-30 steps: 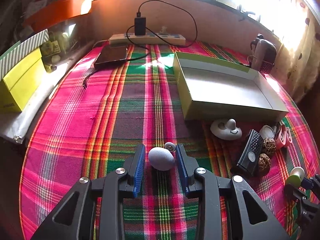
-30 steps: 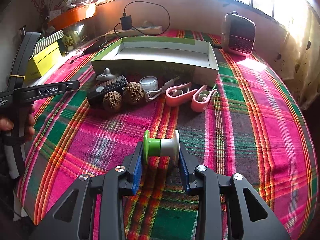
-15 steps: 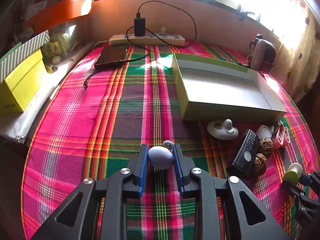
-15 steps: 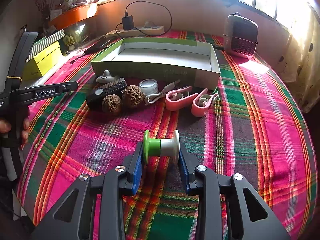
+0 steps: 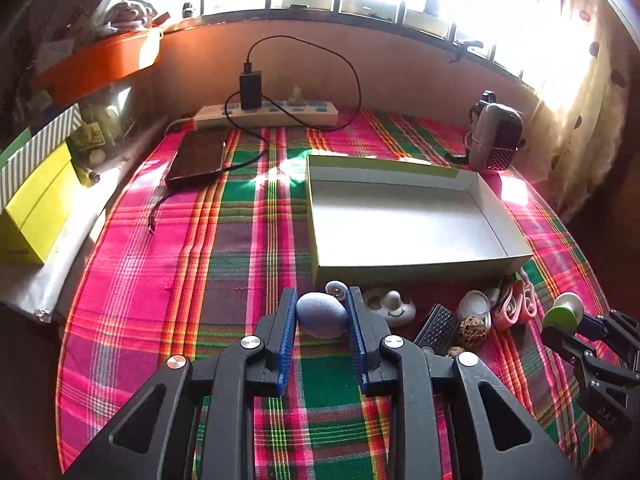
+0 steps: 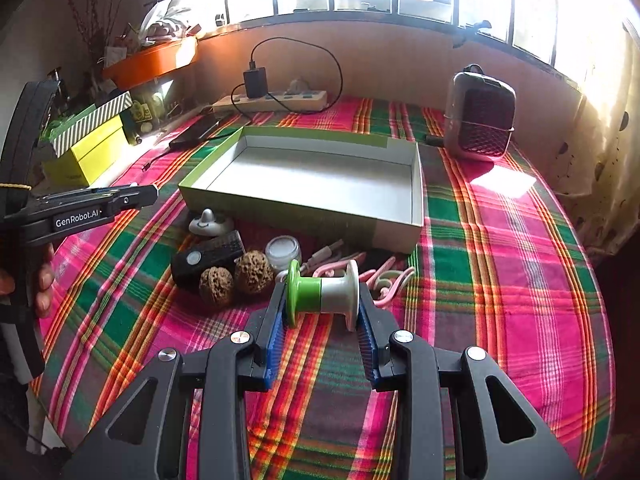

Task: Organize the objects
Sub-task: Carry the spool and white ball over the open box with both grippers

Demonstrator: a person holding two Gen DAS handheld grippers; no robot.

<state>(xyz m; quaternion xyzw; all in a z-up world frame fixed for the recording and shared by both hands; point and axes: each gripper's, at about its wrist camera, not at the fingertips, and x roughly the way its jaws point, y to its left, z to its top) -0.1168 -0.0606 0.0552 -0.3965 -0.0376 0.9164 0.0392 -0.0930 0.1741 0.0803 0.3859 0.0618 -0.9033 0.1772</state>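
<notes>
**Both tongs loaded, box empty ahead**

L tongs: your left gripper (image 5: 322, 314) is clamped on the grey-blue egg-shaped ball (image 5: 321, 314); both blue pads (image 5: 287, 328) press its sides. The jaws closed on it within the last sec. and now stand at their narrowest. A small white roller (image 5: 335, 289) shows just past the ball, by the R pad tip; contact w/ the cloth cannot be told.

R tongs: your right gripper (image 6: 323, 300) grips the green-and-white spool (image 6: 323, 295) end to end, green flange at the L pad, white flange at the R pad. Jaws approx. one-third open, filled by the spool.

Near, just beyond the R tongs tips, on the plaid cloth (image 6: 500, 280):
- two walnuts (image 6: 236, 276), ahead-left, touching each other
- black remote (image 6: 208, 258), behind the walnuts
- small white jar (image 6: 283, 251), straight ahead
- pink clips (image 6: 384, 280), ahead-right, partly hidden by the spool
- white whale-shaped piece (image 6: 210, 222), farther left

Mid: the open cardboard box (image 6: 320, 210) lies directly behind this cluster; its interior is bare. From the L tongs it sits ahead-right.

Far: small heater (image 6: 482, 120) beyond the box, to the right; power strip (image 6: 272, 100) w/ black charger (image 6: 255, 80) against the back wall; dark tablet (image 5: 198, 158) far ahead-left of the L tongs.
</notes>
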